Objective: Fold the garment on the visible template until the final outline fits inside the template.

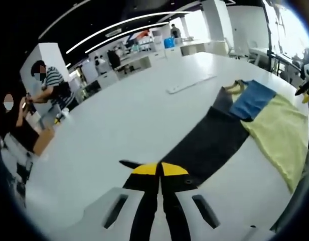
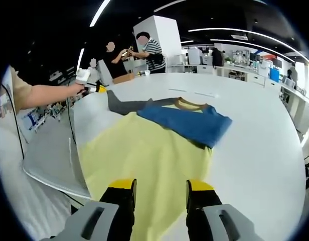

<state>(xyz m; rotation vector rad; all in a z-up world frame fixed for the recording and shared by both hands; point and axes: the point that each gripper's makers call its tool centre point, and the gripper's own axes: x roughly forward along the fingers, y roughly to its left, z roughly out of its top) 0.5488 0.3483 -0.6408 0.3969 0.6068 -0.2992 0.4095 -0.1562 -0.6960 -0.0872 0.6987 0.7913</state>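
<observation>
White table (image 2: 255, 150) holds garment (image 2: 144, 150) before right hand-held gripper (image 2: 159, 193).

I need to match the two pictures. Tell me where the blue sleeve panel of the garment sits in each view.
Left gripper view: the blue sleeve panel lies at upper right, between the dark grey panel and the pale yellow body.
Right gripper view: it lies just above centre, folded across the top of the yellow body, beyond the jaws.
Shared landmark: the mustard ribbed collar, at the garment's far end in both views.
</observation>
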